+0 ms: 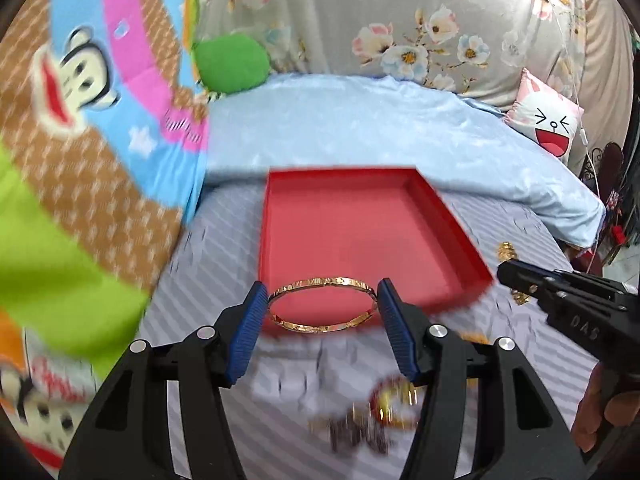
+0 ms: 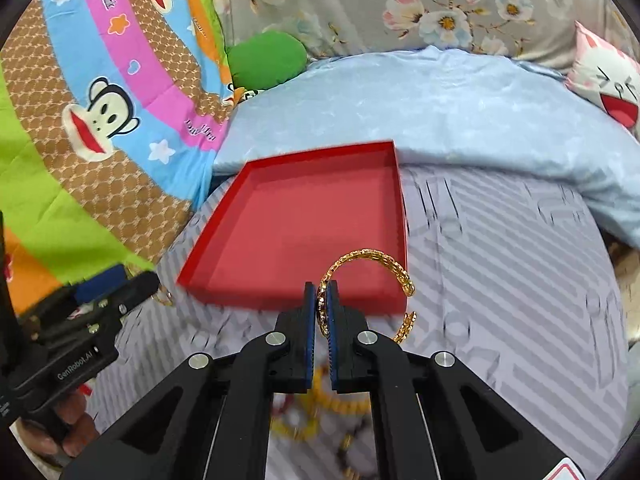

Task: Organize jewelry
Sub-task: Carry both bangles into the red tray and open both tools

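1. A plain gold bangle (image 1: 322,305) with engraved marks round its band is held level between the blue pads of the left gripper (image 1: 322,312), one pad pressing on each side of the ring, so the fingers stand about half apart with the bangle spanning the gap.
2. A gold chain-link cuff (image 2: 370,280) – an open C shape with two free ends – is pinched at one side between the nearly closed pads of the right gripper (image 2: 322,312); the rest of its arc curves up and out to the right of the fingers.
3. Both pieces are off the bed, just at the near edge of a shallow red box (image 1: 360,236); the bangle hangs over the box's near rim, the cuff over its near right corner.
4. The inside of the box shows only bare red floor and low walls.
5. Below the grippers, more jewelry (image 1: 380,412) lies blurred on the sheet – gold, red and dark pieces that cannot be told apart.
6. The box rests on a grey striped sheet (image 2: 500,260) on a bed.
7. Behind it lies a pale blue blanket (image 1: 360,120), then a grey flowered cover (image 1: 400,20).
8. To the left is a bright cartoon-monkey quilt (image 2: 112,112) and a green cushion (image 1: 230,62); to the right, a pink-and-white cushion with a laughing face (image 1: 548,120).
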`<action>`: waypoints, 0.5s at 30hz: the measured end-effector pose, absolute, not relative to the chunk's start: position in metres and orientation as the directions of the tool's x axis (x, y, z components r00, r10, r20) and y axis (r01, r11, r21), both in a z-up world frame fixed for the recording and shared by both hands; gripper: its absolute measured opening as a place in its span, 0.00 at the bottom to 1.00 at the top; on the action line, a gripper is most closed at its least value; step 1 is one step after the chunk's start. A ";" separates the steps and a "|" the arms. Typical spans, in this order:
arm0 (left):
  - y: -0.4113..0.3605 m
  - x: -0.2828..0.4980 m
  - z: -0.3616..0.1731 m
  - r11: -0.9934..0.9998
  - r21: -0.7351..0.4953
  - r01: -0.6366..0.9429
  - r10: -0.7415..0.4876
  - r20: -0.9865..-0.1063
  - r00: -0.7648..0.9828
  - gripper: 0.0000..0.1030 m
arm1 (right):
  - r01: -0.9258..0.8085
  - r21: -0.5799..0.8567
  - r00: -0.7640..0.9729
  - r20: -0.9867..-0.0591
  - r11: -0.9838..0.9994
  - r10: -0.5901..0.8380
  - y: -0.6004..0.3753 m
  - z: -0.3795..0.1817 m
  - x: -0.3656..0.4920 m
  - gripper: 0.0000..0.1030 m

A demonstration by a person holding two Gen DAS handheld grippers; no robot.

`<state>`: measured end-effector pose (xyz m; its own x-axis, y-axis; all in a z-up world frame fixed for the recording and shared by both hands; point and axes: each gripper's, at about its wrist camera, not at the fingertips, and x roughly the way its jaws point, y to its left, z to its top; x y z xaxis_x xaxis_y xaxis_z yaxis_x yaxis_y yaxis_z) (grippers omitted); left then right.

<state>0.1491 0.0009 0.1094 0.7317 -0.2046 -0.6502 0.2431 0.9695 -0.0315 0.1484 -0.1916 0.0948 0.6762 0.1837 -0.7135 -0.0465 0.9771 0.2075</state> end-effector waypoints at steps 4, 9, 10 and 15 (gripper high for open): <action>-0.017 0.207 0.113 0.965 -0.017 0.260 -0.209 -0.648 0.733 0.53 | -0.062 0.173 0.668 -0.725 0.983 0.170 -0.189 0.097 0.210 0.05; -0.028 0.273 0.104 0.962 -0.051 0.267 -0.232 -0.668 0.707 0.53 | -0.080 0.153 0.617 -0.769 0.985 0.169 -0.182 0.087 0.279 0.06; -0.032 0.287 0.101 0.965 -0.041 0.257 -0.217 -0.673 0.707 0.53 | -0.078 0.159 0.604 -0.778 0.984 0.173 -0.182 0.083 0.290 0.08; -0.040 0.330 0.081 0.963 -0.052 0.263 -0.220 -0.712 0.667 0.53 | -0.054 0.179 0.537 -0.824 0.982 0.179 -0.184 0.058 0.336 0.12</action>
